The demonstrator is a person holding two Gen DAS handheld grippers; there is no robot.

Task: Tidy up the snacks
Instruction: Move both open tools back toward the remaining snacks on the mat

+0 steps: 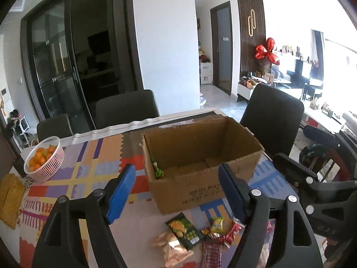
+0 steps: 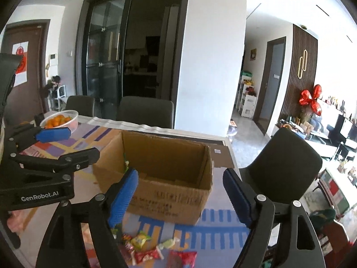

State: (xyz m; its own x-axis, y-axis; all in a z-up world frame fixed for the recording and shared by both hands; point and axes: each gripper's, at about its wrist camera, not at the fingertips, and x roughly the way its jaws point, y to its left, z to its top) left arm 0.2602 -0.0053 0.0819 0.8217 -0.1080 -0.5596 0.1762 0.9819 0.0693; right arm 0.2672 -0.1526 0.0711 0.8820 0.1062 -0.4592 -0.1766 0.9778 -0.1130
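An open cardboard box point(image 1: 196, 178) stands on the patterned tablecloth, also in the right wrist view point(image 2: 160, 196). A green snack packet point(image 1: 157, 170) leans inside its left wall. Several loose snacks lie in front of the box: a green chip bag point(image 1: 184, 230), a yellow packet point(image 1: 216, 224), red wrappers point(image 1: 232, 233), and in the right wrist view a yellow packet point(image 2: 139, 241) and red packets point(image 2: 181, 259). My left gripper point(image 1: 176, 192) is open and empty above the snacks. My right gripper point(image 2: 178, 194) is open and empty before the box.
A pink basket of oranges point(image 1: 44, 158) stands at the table's left. Dark chairs point(image 1: 272, 122) surround the table. A yellow pouch point(image 1: 10, 201) lies at the left edge. The left gripper point(image 2: 53, 147) shows in the right wrist view.
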